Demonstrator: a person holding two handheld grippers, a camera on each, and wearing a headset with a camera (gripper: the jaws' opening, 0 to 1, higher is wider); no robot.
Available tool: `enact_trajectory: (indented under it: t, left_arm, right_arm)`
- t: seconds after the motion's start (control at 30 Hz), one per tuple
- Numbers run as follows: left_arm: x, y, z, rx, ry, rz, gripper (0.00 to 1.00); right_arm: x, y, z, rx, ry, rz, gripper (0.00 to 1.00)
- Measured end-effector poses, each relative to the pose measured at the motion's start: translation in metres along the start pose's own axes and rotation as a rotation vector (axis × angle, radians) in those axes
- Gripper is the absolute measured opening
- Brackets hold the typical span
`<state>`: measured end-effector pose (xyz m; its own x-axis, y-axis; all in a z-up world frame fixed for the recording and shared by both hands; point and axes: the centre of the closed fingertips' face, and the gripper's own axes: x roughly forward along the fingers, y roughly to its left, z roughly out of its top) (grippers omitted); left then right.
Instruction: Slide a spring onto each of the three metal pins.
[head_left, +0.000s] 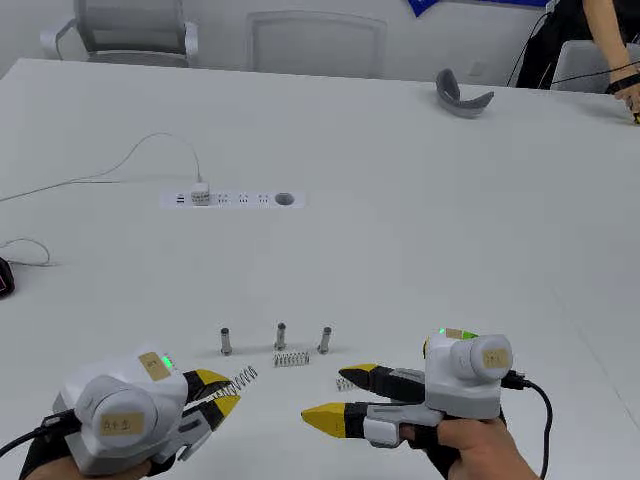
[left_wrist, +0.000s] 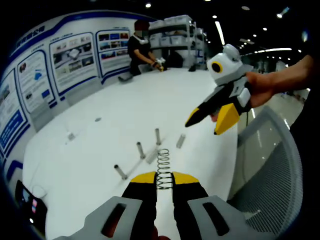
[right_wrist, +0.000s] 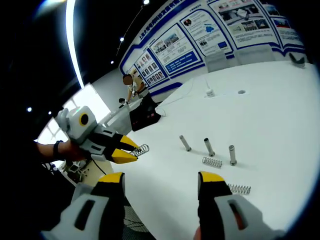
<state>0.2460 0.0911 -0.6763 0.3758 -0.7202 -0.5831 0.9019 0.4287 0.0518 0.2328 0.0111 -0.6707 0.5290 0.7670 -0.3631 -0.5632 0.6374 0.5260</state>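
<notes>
Three short metal pins (head_left: 226, 341) (head_left: 281, 336) (head_left: 325, 340) stand upright in a row on the white table (head_left: 400, 200). My left gripper (head_left: 219, 392) is shut on a spring (head_left: 243, 378) that sticks out from its yellow tips, near the left pin; in the left gripper view the spring (left_wrist: 163, 165) points toward the pins (left_wrist: 141, 150). A second spring (head_left: 291, 358) lies in front of the middle pin. A third spring (head_left: 344, 384) lies by my right gripper (head_left: 340, 395), which stands open with nothing between its jaws. The right gripper view shows both loose springs (right_wrist: 212, 162) (right_wrist: 239, 188).
A white power strip (head_left: 232, 199) with a plugged cable lies mid-table. A grey curved object (head_left: 462, 97) rests at the far right. Chairs (head_left: 130, 30) stand behind the table, and a person's arm (head_left: 612, 50) shows at the top right corner.
</notes>
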Motion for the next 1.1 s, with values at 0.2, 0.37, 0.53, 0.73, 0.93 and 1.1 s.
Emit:
enact_trajectory:
  t: [0.2,0.37,0.53,0.73,0.93,1.1]
  left_arm:
    - [0.004,-0.010,0.008,0.019,-0.010,-0.025,0.10]
    - [0.008,-0.019,0.015,0.037,-0.018,-0.047,0.10]
    - [0.010,-0.028,0.023,0.054,-0.030,-0.068,0.10]
    - [0.012,-0.038,0.029,0.072,-0.038,-0.093,0.10]
    - [0.014,-0.042,0.031,0.085,-0.038,-0.105,0.10]
    - [0.015,-0.045,0.031,0.096,-0.035,-0.115,0.10]
  right_arm:
    - [0.005,0.010,0.009,0.041,-0.035,0.049,0.52]
    - [0.011,0.015,0.011,0.061,-0.048,0.077,0.46]
    - [0.015,0.022,0.010,0.081,-0.050,0.109,0.40]
    - [0.017,0.028,0.009,0.104,-0.058,0.143,0.33]
    - [0.018,0.034,0.007,0.133,-0.047,0.171,0.29]
    - [0.017,0.035,0.005,0.146,-0.047,0.176,0.26]
